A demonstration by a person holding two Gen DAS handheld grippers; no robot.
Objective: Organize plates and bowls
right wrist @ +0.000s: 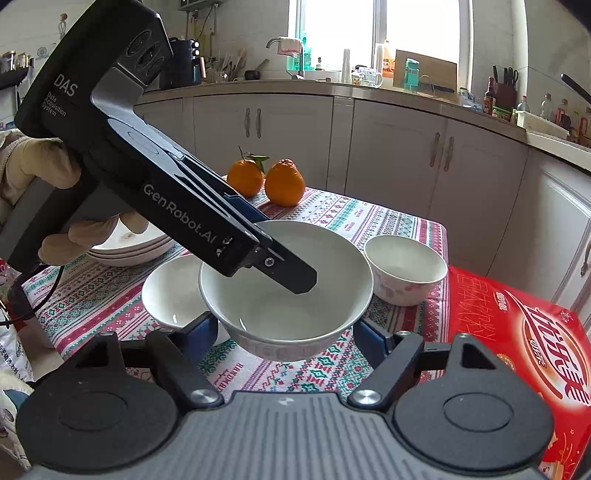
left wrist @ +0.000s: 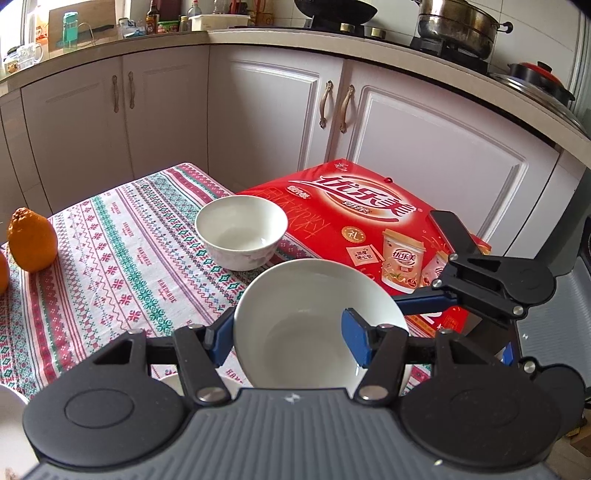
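Over the tablecloth (right wrist: 110, 295), both grippers apparently hold one bowl (right wrist: 295, 306) upright.

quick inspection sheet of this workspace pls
surface: patterned cloth on the table
job's things: held bowl above the cloth; left bowl and right bowl on it; plates stacked
clutter: oranges; red box
grippers: left gripper jaws shut on the held bowl's rim; right gripper jaws astride it, contact unclear
cables: black cable at the left
surroundings: cabinets, pots on the stove
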